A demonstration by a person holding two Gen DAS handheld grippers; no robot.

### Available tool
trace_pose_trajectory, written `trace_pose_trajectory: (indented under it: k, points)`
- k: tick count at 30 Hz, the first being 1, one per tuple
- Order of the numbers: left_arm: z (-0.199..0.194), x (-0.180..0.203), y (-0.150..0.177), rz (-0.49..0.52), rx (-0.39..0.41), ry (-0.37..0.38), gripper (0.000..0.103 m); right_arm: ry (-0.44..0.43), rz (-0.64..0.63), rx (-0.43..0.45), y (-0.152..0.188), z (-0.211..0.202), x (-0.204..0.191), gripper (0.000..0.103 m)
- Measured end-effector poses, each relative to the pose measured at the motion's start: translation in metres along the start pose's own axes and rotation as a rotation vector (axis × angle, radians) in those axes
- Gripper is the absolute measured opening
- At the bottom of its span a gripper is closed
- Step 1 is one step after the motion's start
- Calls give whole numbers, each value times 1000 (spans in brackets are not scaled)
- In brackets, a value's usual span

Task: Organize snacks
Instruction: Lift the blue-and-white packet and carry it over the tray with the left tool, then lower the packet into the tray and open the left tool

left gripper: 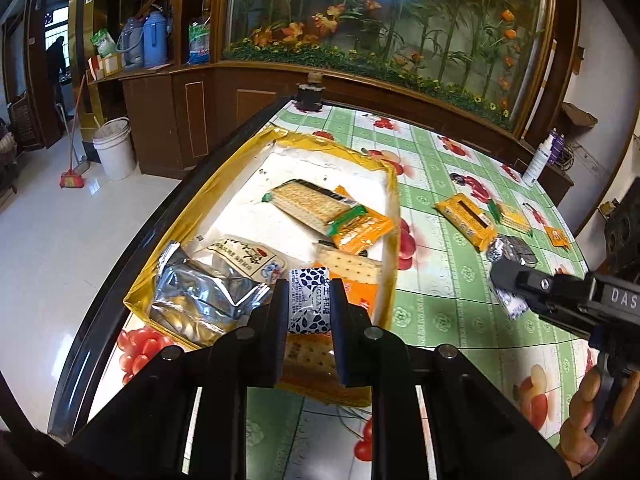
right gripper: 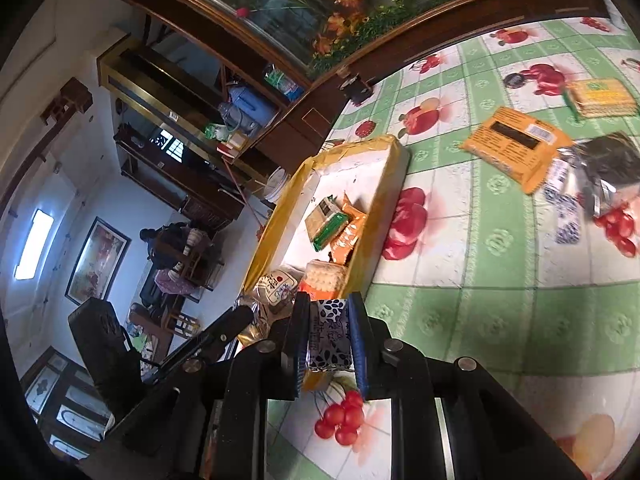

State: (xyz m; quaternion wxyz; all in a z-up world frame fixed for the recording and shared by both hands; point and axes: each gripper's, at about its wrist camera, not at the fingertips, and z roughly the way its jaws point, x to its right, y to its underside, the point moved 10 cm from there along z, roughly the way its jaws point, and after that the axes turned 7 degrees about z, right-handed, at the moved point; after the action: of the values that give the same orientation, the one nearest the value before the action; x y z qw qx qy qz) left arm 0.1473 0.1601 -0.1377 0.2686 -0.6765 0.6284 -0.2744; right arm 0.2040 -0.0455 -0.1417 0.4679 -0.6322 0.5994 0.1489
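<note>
My left gripper (left gripper: pixel 309 304) is shut on a small white packet with a blue leaf print (left gripper: pixel 308 300) and holds it over the near end of the yellow-rimmed box (left gripper: pixel 394 184). The box holds cracker packs (left gripper: pixel 308 202), an orange pack (left gripper: pixel 360 228), a silver foil bag (left gripper: pixel 200 296) and a white bun packet (left gripper: pixel 244 258). My right gripper (right gripper: pixel 329 334) is shut on another blue-print packet (right gripper: pixel 330 336) near the box's near corner (right gripper: pixel 394 160). In the left wrist view the right gripper (left gripper: pixel 508 292) is at the right with its packet.
On the green fruit-print tablecloth (right gripper: pixel 480 300) lie an orange pack (right gripper: pixel 514 146), a cracker pack (right gripper: pixel 600 98), a dark foil bag (right gripper: pixel 612 168) and a blue-print packet (right gripper: pixel 566 216). A white spray bottle (left gripper: pixel 538 160) stands at the far edge. A dark jar (left gripper: pixel 309 96) stands at the back.
</note>
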Motion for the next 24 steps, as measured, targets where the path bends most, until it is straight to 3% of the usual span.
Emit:
trace_pose_trajectory:
  k: [10,18,21,23,24]
  points:
    - [27,-8,-4,0,-38,-6,16,-7,-52,-44,-27,85,-32,19]
    - [41,-16,-14,11,-44,-28,17,81,-110,-57,-43,124,-30,20]
    - [40,-20,-16,11,-39,-44,18,95,-116,-61,-44,128,-27,26]
    - [39,-22,-16,9,-36,-57,32,94,-122,-48,-45,126,-27,43]
    - [37,-23,-16,5,-33,-63,38,99,-127,-34,-46,123,-27,46]
